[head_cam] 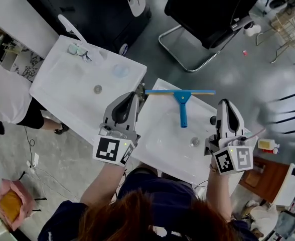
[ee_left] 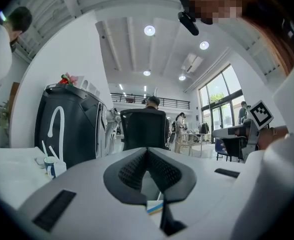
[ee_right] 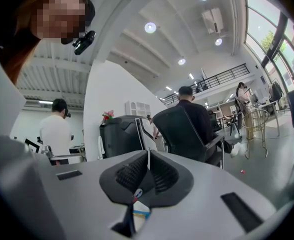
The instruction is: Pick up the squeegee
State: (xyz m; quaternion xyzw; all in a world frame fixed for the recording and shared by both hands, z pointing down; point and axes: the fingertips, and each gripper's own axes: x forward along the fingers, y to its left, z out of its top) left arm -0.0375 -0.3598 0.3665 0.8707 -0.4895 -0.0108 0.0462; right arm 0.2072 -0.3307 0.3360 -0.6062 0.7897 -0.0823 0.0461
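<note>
The squeegee [head_cam: 182, 100] has a blue handle and a long blue-and-yellow blade. In the head view it lies on the far rim of a white sink [head_cam: 160, 144], blade across and handle pointing toward me into the basin. My left gripper [head_cam: 134, 98] hovers level just left of the blade's left end, its jaws shut with nothing between them [ee_left: 147, 151]. My right gripper [head_cam: 227, 104] is right of the squeegee, past the blade's right end, also shut and empty [ee_right: 148, 154]. Neither touches the squeegee.
A second white sink [head_cam: 62, 79] with a faucet and cups stands to the left. A person in white [head_cam: 2, 99] is beside it. A black office chair [head_cam: 207, 9] stands beyond the sinks, with a wooden stool [head_cam: 268, 172] and a small bottle [head_cam: 267, 144] at right.
</note>
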